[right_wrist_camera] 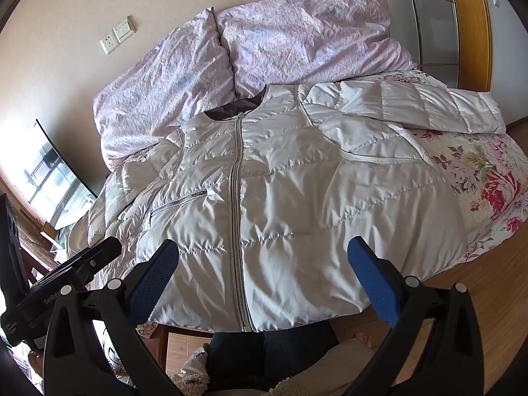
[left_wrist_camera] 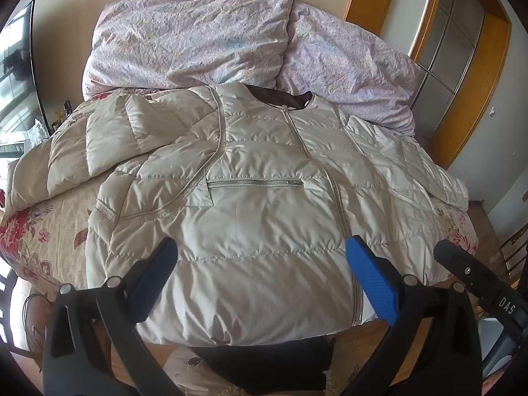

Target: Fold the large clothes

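Note:
A cream quilted down jacket (left_wrist_camera: 264, 171) (right_wrist_camera: 297, 181) lies front-up on the bed, zipped, with its hem toward me and its dark-lined collar at the far end. One sleeve (left_wrist_camera: 82, 151) bends out to the left, the other sleeve (right_wrist_camera: 412, 105) stretches right. My left gripper (left_wrist_camera: 262, 243) hangs open above the hem left of the zip, nothing between its blue pads (left_wrist_camera: 373, 280). My right gripper (right_wrist_camera: 264, 244) is open too, over the hem astride the zip, pads (right_wrist_camera: 155, 277) apart. Each gripper shows at the other view's edge: right gripper (left_wrist_camera: 475, 274), left gripper (right_wrist_camera: 85, 260).
A crumpled lilac quilt (left_wrist_camera: 198, 39) (right_wrist_camera: 297, 33) is heaped behind the collar. The floral bedsheet (left_wrist_camera: 39, 231) (right_wrist_camera: 488, 191) shows on both sides. A wooden-framed glass door (left_wrist_camera: 462, 66) stands beyond. A screen (right_wrist_camera: 56, 178) sits at the left. A person's dark trouser legs (right_wrist_camera: 270, 349) stand at the bed's near edge.

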Demonstrator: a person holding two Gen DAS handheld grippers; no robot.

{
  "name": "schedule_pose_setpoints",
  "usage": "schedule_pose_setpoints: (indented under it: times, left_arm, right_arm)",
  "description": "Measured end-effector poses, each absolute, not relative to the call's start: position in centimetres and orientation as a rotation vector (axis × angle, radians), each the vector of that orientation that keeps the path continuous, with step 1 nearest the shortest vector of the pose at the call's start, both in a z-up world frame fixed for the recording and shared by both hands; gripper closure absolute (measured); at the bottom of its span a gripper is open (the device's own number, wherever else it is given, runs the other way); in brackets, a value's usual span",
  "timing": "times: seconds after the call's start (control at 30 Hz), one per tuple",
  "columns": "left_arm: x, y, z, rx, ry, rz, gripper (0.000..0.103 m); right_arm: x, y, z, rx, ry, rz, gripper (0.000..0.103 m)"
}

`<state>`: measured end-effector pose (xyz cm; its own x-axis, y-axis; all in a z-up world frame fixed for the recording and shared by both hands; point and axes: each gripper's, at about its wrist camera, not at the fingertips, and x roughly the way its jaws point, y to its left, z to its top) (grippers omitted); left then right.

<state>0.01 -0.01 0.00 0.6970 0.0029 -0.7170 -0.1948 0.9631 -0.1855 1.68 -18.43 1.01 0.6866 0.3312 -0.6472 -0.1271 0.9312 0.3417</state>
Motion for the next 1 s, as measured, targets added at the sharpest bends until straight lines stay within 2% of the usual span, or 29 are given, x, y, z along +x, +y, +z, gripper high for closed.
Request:
schedule_pose_setpoints:
  times: [1.0]
  left_arm:
    - [0.02, -0.03, 0.01, -0.255, 0.789, 0.110, 0.002]
  right_arm:
    - [1.83, -18.52, 1.18, 0.278, 0.775, 0.261, 0.001]
